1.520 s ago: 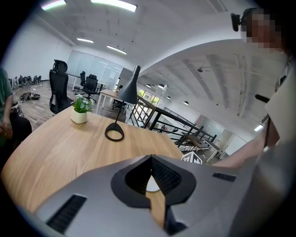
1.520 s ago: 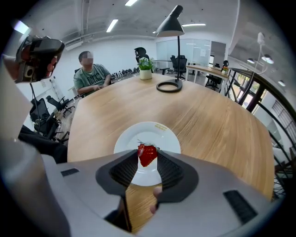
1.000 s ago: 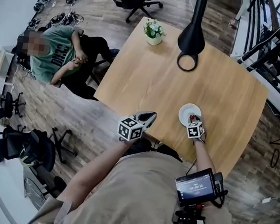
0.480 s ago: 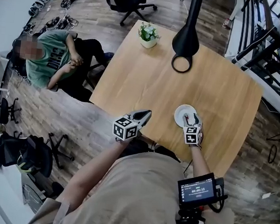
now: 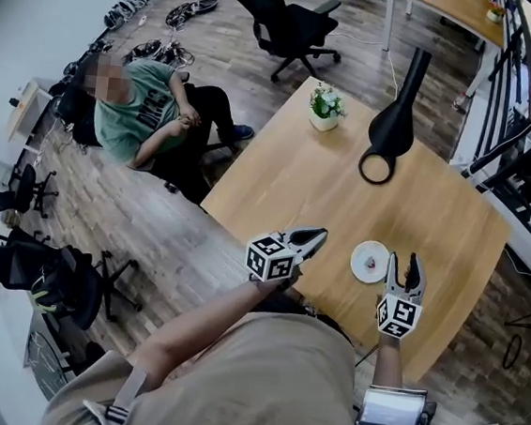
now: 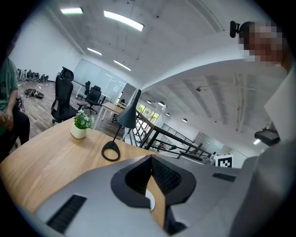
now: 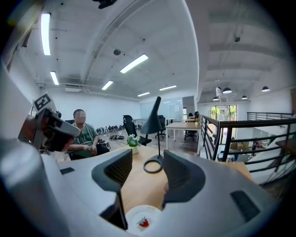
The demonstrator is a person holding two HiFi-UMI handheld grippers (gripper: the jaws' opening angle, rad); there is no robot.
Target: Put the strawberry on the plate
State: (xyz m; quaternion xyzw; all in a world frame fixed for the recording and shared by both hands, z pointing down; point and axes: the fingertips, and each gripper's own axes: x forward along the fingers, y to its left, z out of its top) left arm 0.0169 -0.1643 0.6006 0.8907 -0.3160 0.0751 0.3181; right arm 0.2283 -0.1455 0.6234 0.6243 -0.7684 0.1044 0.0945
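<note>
A red strawberry point(image 5: 371, 260) lies on the small white plate point(image 5: 361, 268) near the front edge of the wooden table point(image 5: 288, 176). My right gripper point(image 5: 403, 265) hovers just right of the plate, raised above it. It is open, its jaws have just been opening, and nothing is between them. In the right gripper view the strawberry point(image 7: 144, 223) and plate point(image 7: 134, 216) show low, beneath the open right gripper point(image 7: 147, 173). My left gripper point(image 5: 312, 236) hangs over the table's front edge, left of the plate, jaws shut and empty. In its own view the left gripper point(image 6: 150, 159) points across the table.
A black lamp point(image 5: 394, 126) with a ring base and a small potted plant point(image 5: 326, 106) stand at the table's far side. A person point(image 5: 148, 121) sits left of the table. Office chairs point(image 5: 285, 25) stand behind, and a black railing point(image 5: 528, 140) runs along the right.
My right gripper has risen off the plate with its jaws spread, leaving the strawberry on the plate. The left gripper has lifted a little.
</note>
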